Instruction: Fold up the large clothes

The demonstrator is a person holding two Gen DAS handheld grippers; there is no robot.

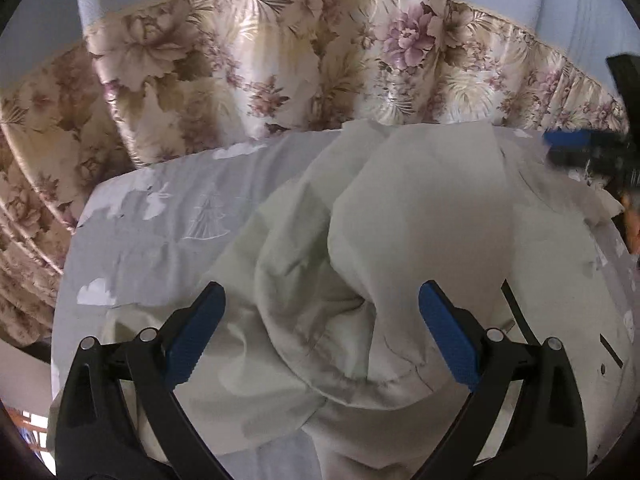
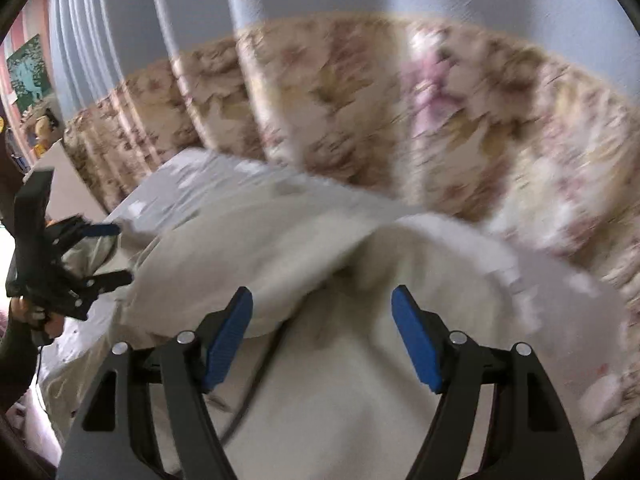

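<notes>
On the bed's grey printed sheet [image 1: 132, 240], in front of a floral curtain [image 1: 280, 52], a cream garment [image 1: 400, 216] lies rumpled in a heap. Left gripper [image 1: 322, 304] hovers above it, jaws spread wide, holding nothing. Right gripper [image 2: 322, 308] likewise stands over the cloth, jaws apart and empty.
</notes>
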